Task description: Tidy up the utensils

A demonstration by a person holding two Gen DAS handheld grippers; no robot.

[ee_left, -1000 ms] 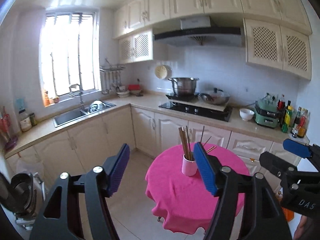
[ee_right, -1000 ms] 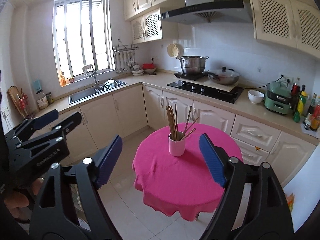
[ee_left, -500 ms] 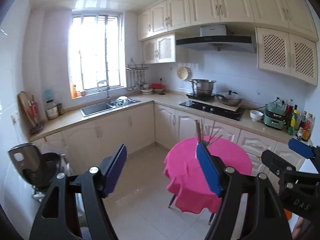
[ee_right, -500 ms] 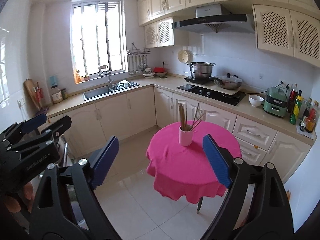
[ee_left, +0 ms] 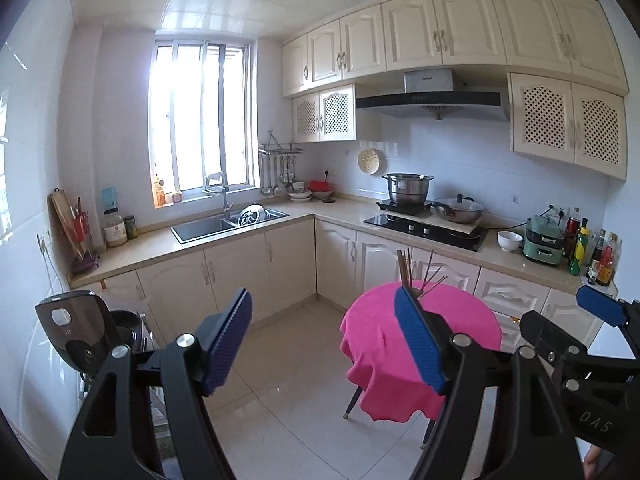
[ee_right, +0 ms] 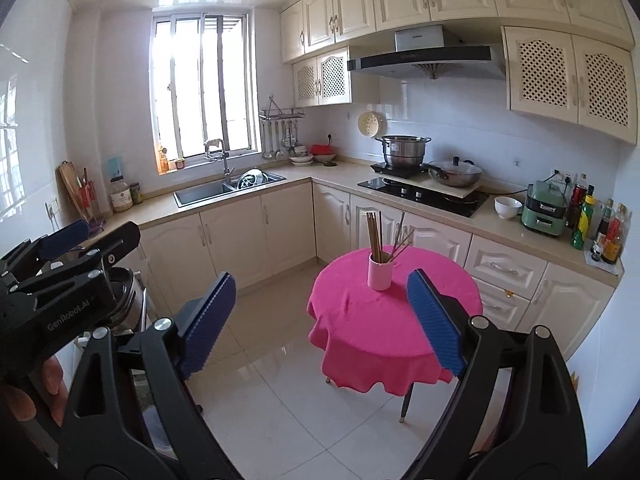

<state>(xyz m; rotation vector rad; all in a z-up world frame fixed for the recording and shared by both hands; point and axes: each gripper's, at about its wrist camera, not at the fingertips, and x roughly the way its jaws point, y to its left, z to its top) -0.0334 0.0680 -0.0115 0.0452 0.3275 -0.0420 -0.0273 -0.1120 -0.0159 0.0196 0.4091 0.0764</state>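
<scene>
Several chopsticks (ee_right: 375, 236) stood bunched in a pink cup (ee_right: 379, 274) on the round table (ee_right: 360, 320), long axes near upright, tips up; a few thinner sticks (ee_right: 401, 238) leaned off toward the right, away from the straight bundle. Cup and sticks sat on the far half of the pink cloth, nearer the stove-side cabinets (ee_right: 504, 268) than the near rim. Around the cup the cloth lay bare on every side, its hem hanging in folds over the near edge, with a dark leg (ee_right: 406, 402) showing below.

In the left wrist view the cup was hidden behind a blue pad, only the chopstick tops (ee_left: 405, 266) rising above it.

Both tongs were spread wide with nothing between the pads — the right gripper (ee_right: 320, 320) had just been opening further, framing the table's left half and open floor, and the left gripper (ee_left: 324, 342) stood equally wide, well short of the table. Each gripper showed at the other view's side edge, and fingers (ee_right: 52, 376) wrapped the left one's grip.

Pale tiled floor (ee_right: 280, 400) ran clear between the grippers and the table. Beyond it the L-shaped counter (ee_right: 340, 174) carried a sink (ee_right: 202, 192), a hob (ee_right: 424, 196) with a pot (ee_right: 402, 152), and bottles (ee_right: 600, 228) at the right end.
</scene>
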